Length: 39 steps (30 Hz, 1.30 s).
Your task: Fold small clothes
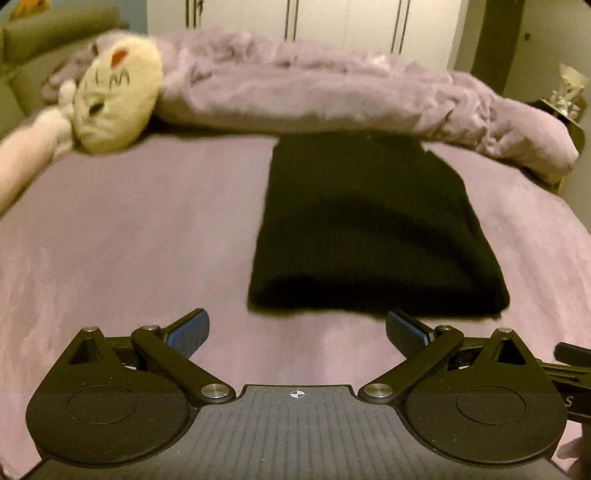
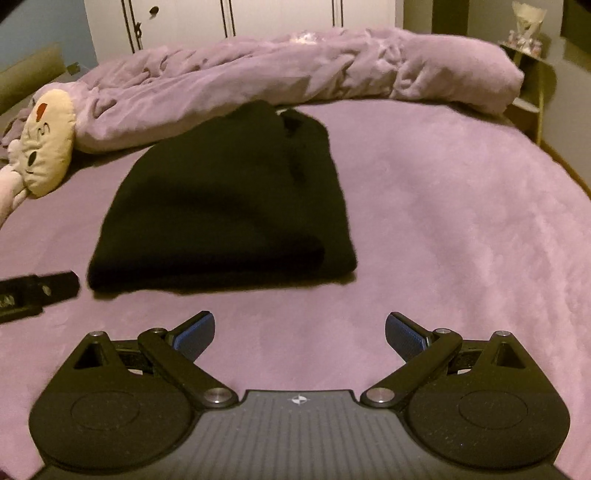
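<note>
The black garment (image 1: 373,229) lies folded in a thick rectangle on the bed (image 1: 129,240), which is covered with a lilac sheet. Its near edge is straight and rounded, and its far edge reaches the bunched lilac blanket (image 1: 332,88) that runs across the back of the bed. In the right wrist view a raised fold shows near the far end of the garment; it is perhaps a sleeve or a collar, but the dark cloth is too blurred to tell.

The left tool (image 1: 297,334) hovers over the sheet just before the near edge of the garment, with its two blue-padded fingers wide apart and holding nothing. The right tool (image 2: 299,336) is also above the bare sheet, a little to the right of the garment, with its fingers spread and empty as well.

A cream plush toy (image 1: 118,96) with a stitched face rests at the left, against the blanket. White wardrobe doors (image 1: 332,22) stand behind the bed.
</note>
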Tool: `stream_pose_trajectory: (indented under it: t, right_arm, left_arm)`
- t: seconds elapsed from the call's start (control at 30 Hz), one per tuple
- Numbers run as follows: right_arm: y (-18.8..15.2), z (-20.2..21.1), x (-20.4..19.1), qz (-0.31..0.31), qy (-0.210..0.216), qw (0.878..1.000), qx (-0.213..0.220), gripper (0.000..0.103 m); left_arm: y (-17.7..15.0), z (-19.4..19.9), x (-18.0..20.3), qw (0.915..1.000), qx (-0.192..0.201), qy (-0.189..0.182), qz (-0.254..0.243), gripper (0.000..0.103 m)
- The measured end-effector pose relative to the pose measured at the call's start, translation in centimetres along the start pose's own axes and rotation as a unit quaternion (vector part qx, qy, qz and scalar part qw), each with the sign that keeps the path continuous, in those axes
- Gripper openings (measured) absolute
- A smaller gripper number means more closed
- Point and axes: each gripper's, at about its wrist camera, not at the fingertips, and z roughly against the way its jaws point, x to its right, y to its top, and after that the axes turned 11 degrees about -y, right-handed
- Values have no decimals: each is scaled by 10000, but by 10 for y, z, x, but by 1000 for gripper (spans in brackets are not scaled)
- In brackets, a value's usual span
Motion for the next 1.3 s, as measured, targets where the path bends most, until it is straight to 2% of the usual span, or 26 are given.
stream_pose_trajectory:
  t: [0.1,0.23,0.37,0.5,0.7,0.9,1.3]
  right_arm:
    - [1,-1,-6,195,83,9995,-253,99]
    - [1,1,-18,553,0,9978,-374,99]
    - [1,3,-27,692,-204,9960,-522,99]
    - [3,3,-29,673,-201,9955,-637,99]
    - [4,4,-33,690,-188,9951,-680,99]
    - [4,5,-33,661,-175,9949,-740,99]
    - [6,10,-31,677,-188,9952,-674,99]
  left_arm:
    - [-2,-4,-2,9996,-268,59,116,103]
    - [-5,-11,5,9981,-539,268,-127,103]
    - [-8,-13,10,9972,-677,217,-229,103]
    - [-8,-10,9,9970,-735,149,-186,103]
    - [-6,-6,13,9966,-670,332,-346,103]
    - [-3,-5,14,9952,-802,437,-350,103]
    - [-3,2,18,9952,-773,476,-362,103]
